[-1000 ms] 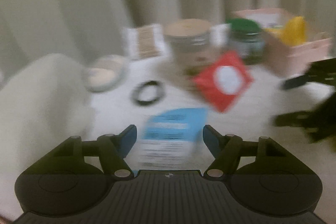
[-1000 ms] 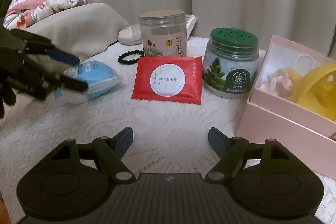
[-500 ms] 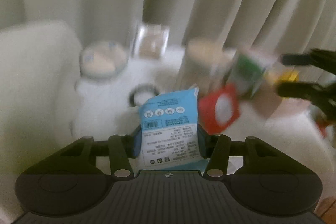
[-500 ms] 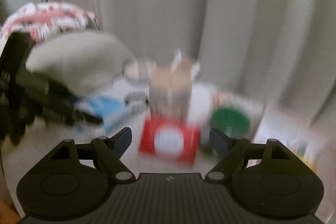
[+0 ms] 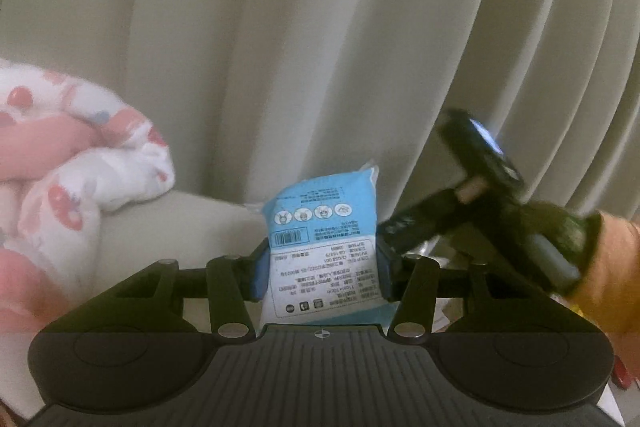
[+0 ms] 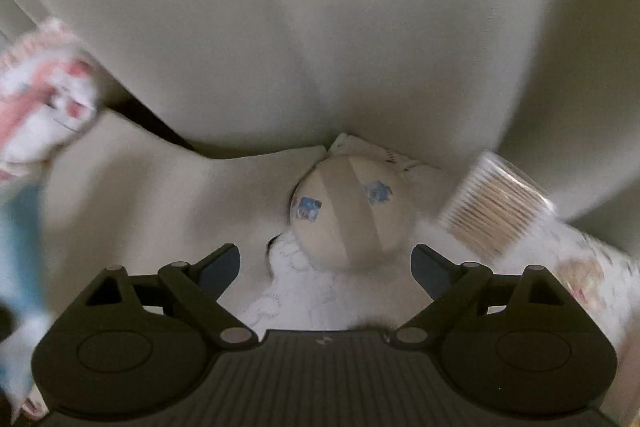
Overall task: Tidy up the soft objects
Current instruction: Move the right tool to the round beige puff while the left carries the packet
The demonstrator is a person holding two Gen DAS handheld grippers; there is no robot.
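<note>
My left gripper (image 5: pixel 322 267) is shut on a soft blue and white packet (image 5: pixel 324 227), which stands upright between the blue pads, lifted in front of the curtain. My right gripper (image 6: pixel 326 259) points steeply down with its jaws opening and nothing between them. Just beyond its fingertips a round beige pad (image 6: pixel 352 211) with small blue pictures lies on the white lace cloth (image 6: pixel 312 303). In the left wrist view a gloved hand (image 5: pixel 560 239) with an orange sleeve crosses at the right, blurred. The blue packet (image 6: pixel 20 247) shows as a blur at the left edge of the right wrist view.
A clear box of cotton swabs (image 6: pixel 496 207) lies right of the round pad. A pink and white floral cloth (image 5: pixel 72 179) is bunched on a beige cushion (image 5: pixel 168 227) at the left. A pleated curtain (image 5: pixel 360 47) hangs close behind everything.
The left gripper closed on the blue packet and lifted it off the cloth. The right gripper swung away from the jars and red sachet to the round pad, its jaws widening.
</note>
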